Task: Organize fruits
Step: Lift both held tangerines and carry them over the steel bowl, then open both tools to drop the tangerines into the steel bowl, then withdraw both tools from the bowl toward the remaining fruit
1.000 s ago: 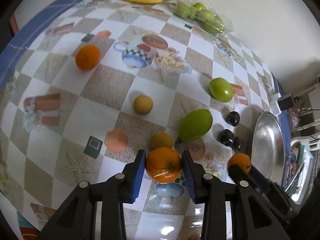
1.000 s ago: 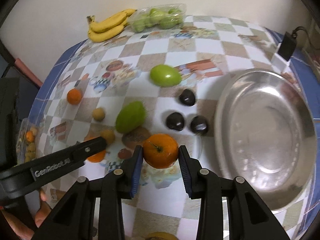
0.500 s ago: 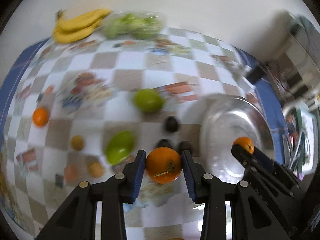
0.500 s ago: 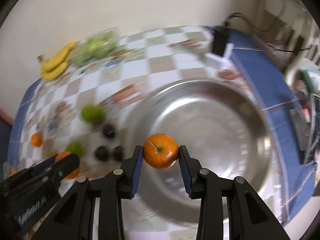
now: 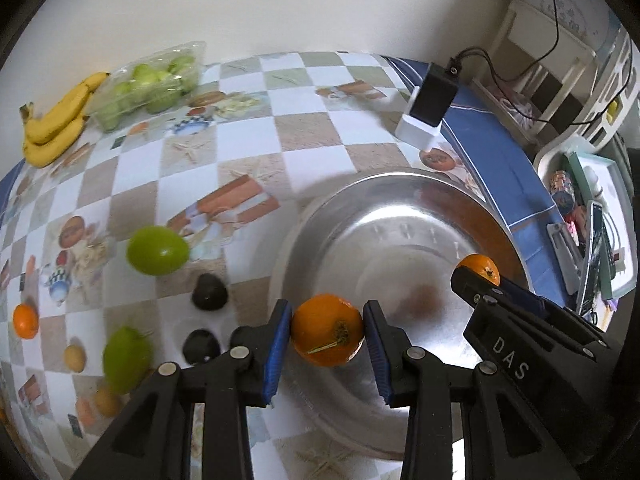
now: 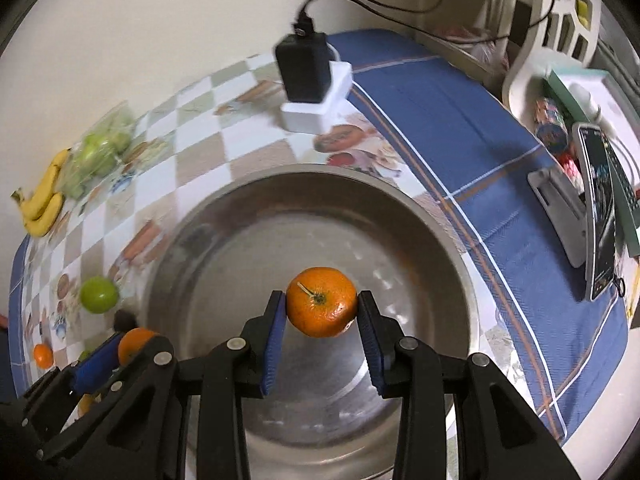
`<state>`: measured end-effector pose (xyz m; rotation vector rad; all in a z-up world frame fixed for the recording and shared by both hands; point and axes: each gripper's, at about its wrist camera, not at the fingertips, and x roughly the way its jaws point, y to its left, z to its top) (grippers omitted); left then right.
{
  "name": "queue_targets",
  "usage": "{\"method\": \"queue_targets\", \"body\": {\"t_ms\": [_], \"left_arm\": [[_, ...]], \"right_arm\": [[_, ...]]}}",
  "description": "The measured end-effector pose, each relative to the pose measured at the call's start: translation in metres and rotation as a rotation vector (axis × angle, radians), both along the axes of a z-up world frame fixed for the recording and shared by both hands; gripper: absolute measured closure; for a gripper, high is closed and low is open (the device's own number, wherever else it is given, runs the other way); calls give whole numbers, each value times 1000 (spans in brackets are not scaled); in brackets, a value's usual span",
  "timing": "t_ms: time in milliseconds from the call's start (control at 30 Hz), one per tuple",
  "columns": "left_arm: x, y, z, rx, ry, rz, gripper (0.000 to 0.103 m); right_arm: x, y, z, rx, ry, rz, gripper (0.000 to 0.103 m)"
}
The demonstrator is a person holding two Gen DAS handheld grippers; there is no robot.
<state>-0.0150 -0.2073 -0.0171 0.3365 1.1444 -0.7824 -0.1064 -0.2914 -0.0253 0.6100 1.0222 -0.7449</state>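
Step in hand looks like dropping fruit into the round shiny metal bowl point(image 6: 420, 208). Left gripper point(image 5: 326, 330) is clamped on a round orange with a stalk point(image 5: 327, 330), low centre of the left view, above the bowl's near-left rim. Right gripper point(image 6: 321, 307) is clamped on a second round orange point(image 6: 321, 307), mid-frame over the bowl floor. Oranges are near-round, no clear long axis; stem ends face the cameras. Next: lower, then part the fingers. Green mangoes point(image 5: 157, 251) and dark fruits point(image 5: 209, 292) sit on the checked cloth at left.
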Motion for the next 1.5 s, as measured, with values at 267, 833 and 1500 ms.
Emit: {"method": "queue_targets", "body": {"t_ms": [267, 833, 1500], "left_arm": [[-3, -7, -18, 28, 17, -14, 63], [-8, -6, -19, 21, 29, -28, 53], [29, 52, -8, 61, 97, 218, 48]], "right_arm": [[-2, -10, -20, 35, 40, -29, 65], [-6, -12, -19, 40, 56, -52, 58], [-3, -1, -1, 14, 37, 2, 57]]}}
